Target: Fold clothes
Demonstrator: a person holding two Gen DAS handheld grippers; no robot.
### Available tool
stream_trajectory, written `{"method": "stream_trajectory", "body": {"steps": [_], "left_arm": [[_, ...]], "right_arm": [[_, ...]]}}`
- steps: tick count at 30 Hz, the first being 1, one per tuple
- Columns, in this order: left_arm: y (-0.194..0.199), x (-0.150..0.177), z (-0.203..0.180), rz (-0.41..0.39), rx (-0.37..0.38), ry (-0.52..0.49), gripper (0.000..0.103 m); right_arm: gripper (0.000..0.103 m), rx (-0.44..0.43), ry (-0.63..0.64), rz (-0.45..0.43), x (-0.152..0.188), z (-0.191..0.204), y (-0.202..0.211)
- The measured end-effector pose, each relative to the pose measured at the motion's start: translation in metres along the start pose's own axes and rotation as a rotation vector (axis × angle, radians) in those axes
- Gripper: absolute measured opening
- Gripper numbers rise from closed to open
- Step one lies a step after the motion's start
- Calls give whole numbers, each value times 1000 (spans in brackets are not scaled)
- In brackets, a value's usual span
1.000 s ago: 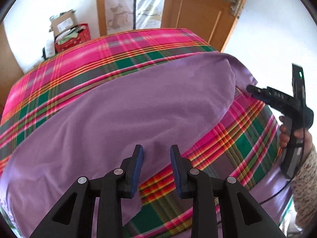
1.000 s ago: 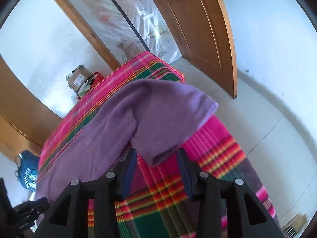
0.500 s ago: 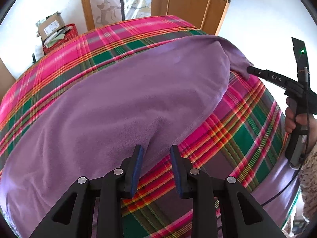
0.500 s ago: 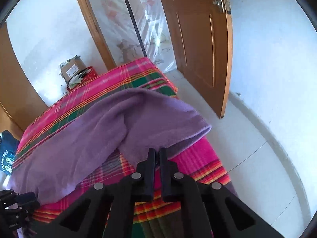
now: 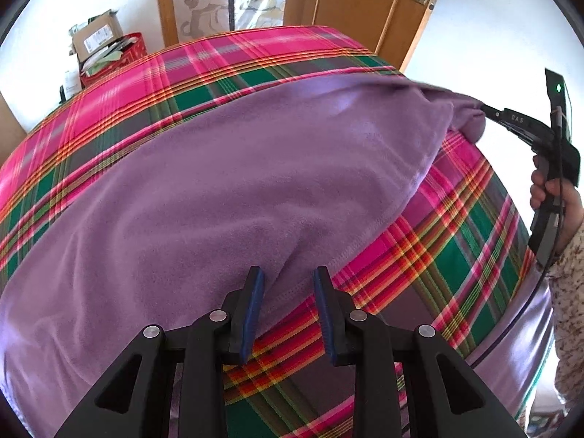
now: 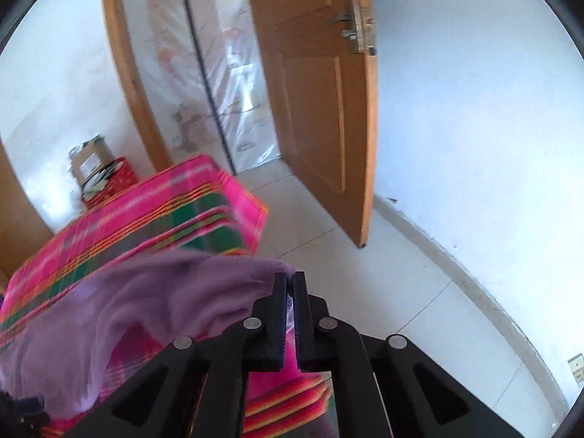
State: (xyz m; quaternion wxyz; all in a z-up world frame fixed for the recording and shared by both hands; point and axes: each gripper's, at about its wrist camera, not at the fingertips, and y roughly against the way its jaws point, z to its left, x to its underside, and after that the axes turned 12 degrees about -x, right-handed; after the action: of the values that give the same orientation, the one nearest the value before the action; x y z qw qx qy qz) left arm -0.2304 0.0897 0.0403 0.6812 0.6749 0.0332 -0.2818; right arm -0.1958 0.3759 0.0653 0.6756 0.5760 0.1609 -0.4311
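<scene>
Broadly, a bed under a pink and green plaid cover fills the left wrist view, with a purple garment spread across most of it. Behind stand a wooden door and a cardboard box on a red container. At the garment's near hem the left gripper has its fingers apart, straddling the fabric edge without pinching it. Over at the far right corner, the right gripper has its fingers closed on the garment, lifting that corner off the cover.
</scene>
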Motion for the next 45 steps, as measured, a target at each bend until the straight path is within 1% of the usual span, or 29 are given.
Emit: {"method": "stream_trajectory", "body": {"steps": [3, 7, 9, 11, 14, 16, 19, 20, 21, 22, 23, 25, 27, 29, 31, 33, 35, 38, 42, 45], "left_arm": [[-1, -1, 1, 4, 6, 6, 29], [-2, -2, 3, 10, 14, 14, 29], [-2, -2, 4, 11, 20, 22, 29], [-2, -3, 5, 12, 23, 26, 29], [-2, -4, 5, 13, 23, 27, 29], [-1, -3, 4, 11, 18, 22, 29], [-2, -3, 3, 9, 13, 19, 29], [-3, -3, 3, 9, 13, 22, 29], [-3, -3, 4, 8, 15, 26, 30], [-3, -3, 5, 8, 18, 30, 30], [-3, -2, 5, 9, 21, 34, 30], [-4, -2, 6, 7, 24, 40, 30], [-5, -2, 6, 6, 22, 36, 30], [-5, -2, 6, 6, 24, 34, 30], [-6, -1, 8, 5, 31, 40, 30], [-6, -1, 9, 4, 39, 46, 30], [-6, -1, 10, 5, 40, 47, 30], [-6, 0, 10, 3, 41, 46, 30], [-7, 2, 10, -2, 41, 45, 30], [-7, 4, 10, -7, 41, 46, 30]], "right_arm": [[3, 34, -1, -13, -5, -10, 0], [2, 101, 31, -6, -14, -15, -12], [2, 116, 20, 6, -19, -20, -19], [2, 88, -4, 34, -20, -24, -24], [2, 97, -7, 4, -18, -21, -17], [3, 72, -19, -25, -16, -17, -7], [5, 26, 16, -74, -16, -7, 6], [9, -10, 23, -72, -18, -4, 7], [18, -56, 42, -57, -19, 0, 5], [24, -97, 63, -42, -20, 5, 2], [27, -90, 100, -26, -20, 11, -2], [27, -60, 166, -10, -18, 23, -8], [27, -94, 183, 14, -14, 29, -13], [27, -137, 200, 77, -11, 34, -27], [27, -136, 221, 119, -6, 40, -37], [27, -172, 234, 147, -1, 49, -42], [27, -155, 250, 188, 5, 55, -52], [27, -150, 224, 219, 3, 56, -65], [27, -99, 206, 202, -3, 56, -78], [27, -70, 173, 197, -16, 51, -88]]}}
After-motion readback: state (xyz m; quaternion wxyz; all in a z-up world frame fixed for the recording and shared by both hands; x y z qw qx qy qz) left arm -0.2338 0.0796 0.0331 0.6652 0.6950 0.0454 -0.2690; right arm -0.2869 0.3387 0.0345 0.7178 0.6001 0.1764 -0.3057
